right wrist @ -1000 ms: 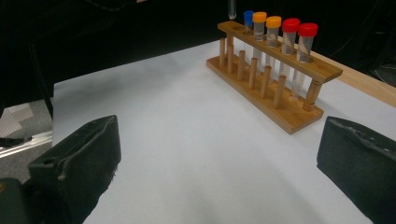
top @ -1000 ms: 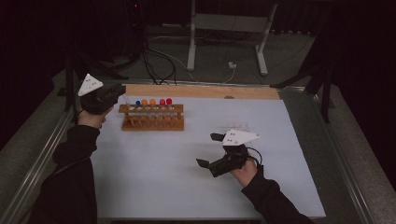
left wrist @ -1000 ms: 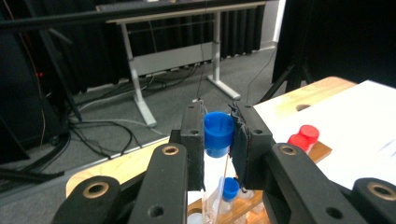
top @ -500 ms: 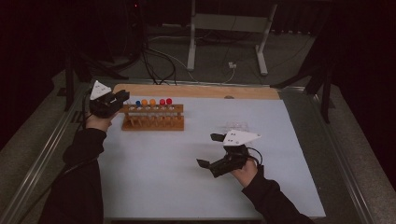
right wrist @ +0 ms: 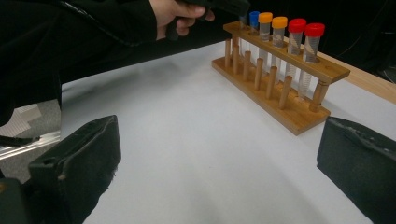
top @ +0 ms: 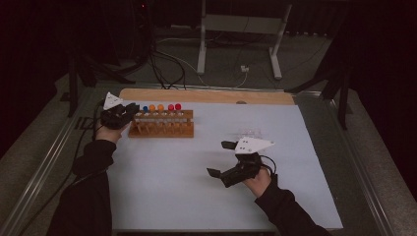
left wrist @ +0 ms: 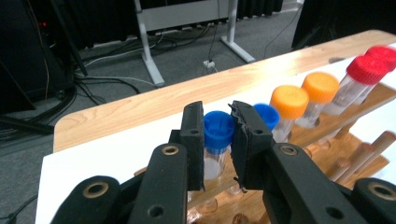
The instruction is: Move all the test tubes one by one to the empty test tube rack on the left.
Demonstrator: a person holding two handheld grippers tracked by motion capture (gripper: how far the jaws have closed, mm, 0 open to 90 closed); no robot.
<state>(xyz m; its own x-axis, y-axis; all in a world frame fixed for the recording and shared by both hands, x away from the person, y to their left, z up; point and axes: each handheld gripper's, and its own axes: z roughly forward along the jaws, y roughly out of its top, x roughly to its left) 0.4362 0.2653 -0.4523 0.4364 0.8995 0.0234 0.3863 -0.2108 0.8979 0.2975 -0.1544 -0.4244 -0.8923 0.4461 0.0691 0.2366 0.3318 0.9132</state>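
Note:
A wooden tube rack [top: 162,129] stands at the table's back left, holding blue-, orange- and red-capped tubes. My left gripper [top: 132,109] is at the rack's left end. In the left gripper view its jaws [left wrist: 218,116] are shut on the cap of a blue-capped tube [left wrist: 217,135], which stands upright at the end of the rack [left wrist: 355,140]. A second blue cap [left wrist: 267,114] is just behind it. My right gripper [top: 219,158] hovers open over the middle right of the table, nothing between its jaws [right wrist: 219,154], facing the rack [right wrist: 280,100].
The white table top [top: 196,196] spreads wide around the right gripper. A wooden board [top: 206,96] lies along the far edge. Beyond it, cables and a metal stand [top: 236,29] are on the floor. A metal rail [top: 44,162] runs along the left side.
My left gripper moved right from beside the table's left edge to the rack's left end. The right gripper stayed where it was.

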